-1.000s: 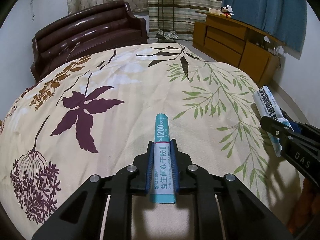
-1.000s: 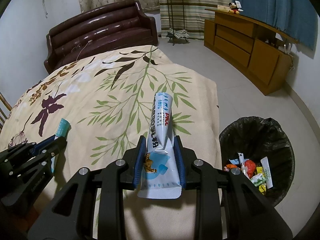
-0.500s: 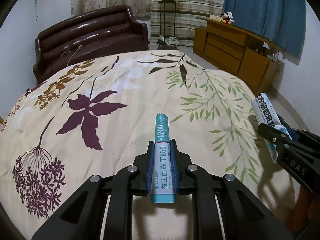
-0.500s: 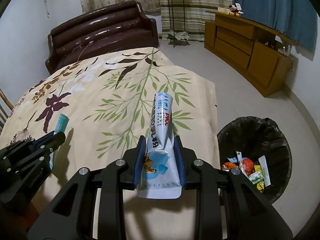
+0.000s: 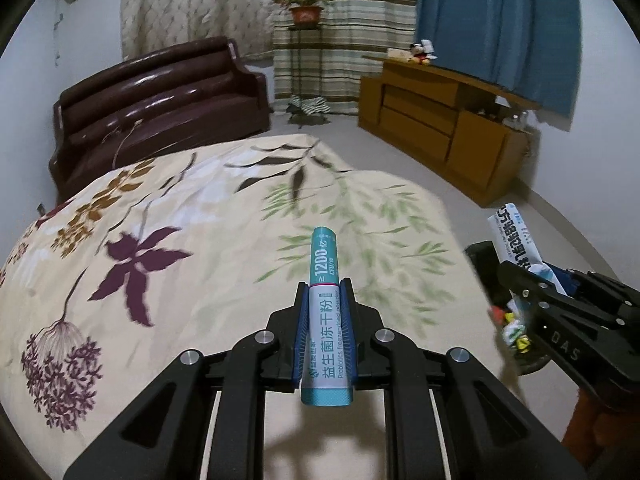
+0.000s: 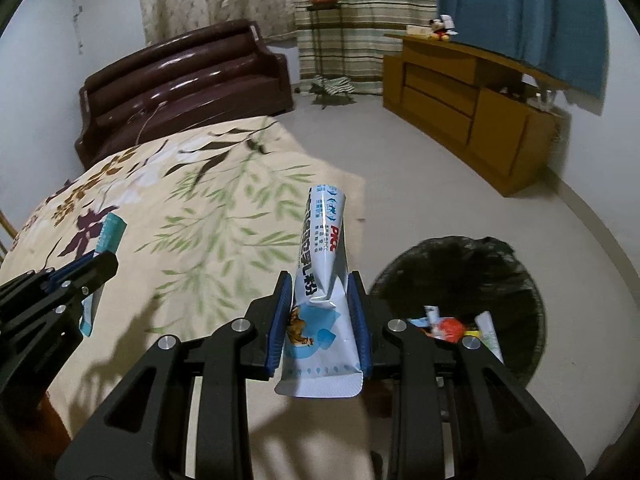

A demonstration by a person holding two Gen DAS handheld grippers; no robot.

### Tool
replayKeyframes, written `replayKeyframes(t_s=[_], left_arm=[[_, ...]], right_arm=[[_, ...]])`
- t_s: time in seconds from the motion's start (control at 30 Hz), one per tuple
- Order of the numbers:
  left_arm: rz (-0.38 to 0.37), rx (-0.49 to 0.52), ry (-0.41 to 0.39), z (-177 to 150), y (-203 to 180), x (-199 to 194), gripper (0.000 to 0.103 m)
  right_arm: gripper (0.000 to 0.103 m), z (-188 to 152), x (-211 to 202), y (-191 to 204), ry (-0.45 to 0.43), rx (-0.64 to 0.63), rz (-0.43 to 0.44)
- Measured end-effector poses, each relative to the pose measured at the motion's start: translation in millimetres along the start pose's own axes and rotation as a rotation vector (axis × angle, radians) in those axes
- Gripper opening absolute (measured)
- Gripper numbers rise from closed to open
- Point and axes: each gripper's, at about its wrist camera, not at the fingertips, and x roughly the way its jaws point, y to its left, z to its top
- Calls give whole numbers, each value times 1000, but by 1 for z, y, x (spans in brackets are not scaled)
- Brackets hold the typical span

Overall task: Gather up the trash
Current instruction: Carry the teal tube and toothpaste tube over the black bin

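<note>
- The teal probiotic stick sachet (image 5: 325,312) sits pinched between the pads of the left gripper (image 5: 325,304), jaws nearly closed on it; the white milk-powder sachet (image 6: 322,300) is clamped, creased at the waist, in the right gripper (image 6: 322,300), whose jaws stand a little wider for it.
- Against a second ago, both grips look the same, but the view has swung off the bed: less of the floral bedspread (image 5: 168,216) fills the frame, more bare floor shows, and the black-lined trash bin (image 6: 520,280) sits larger and closer to the right tongs.
- My guess is both pieces are on the way to the bin, with only the drop left; neither is over the opening yet.
- The right view shows the bin's mouth and the wrappers already inside (image 6: 448,326), with the left tongs at its left edge over the bedspread.
- The left view shows only a sliver of the bin behind the right gripper (image 5: 532,276), though it reads the teal sachet's print clearly.
</note>
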Motion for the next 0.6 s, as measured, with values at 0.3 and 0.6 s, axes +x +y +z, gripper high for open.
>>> replayKeyframes(t_s=[0.3,0.6], left_arm=[[-79,82,-23,14,-67,9,16],[-135,153,-28,24,-120,30,16]], right_arm=[[28,-1,-11,-67,-20,77,-90],[28,-8,-1,-122,-2,154,-159]])
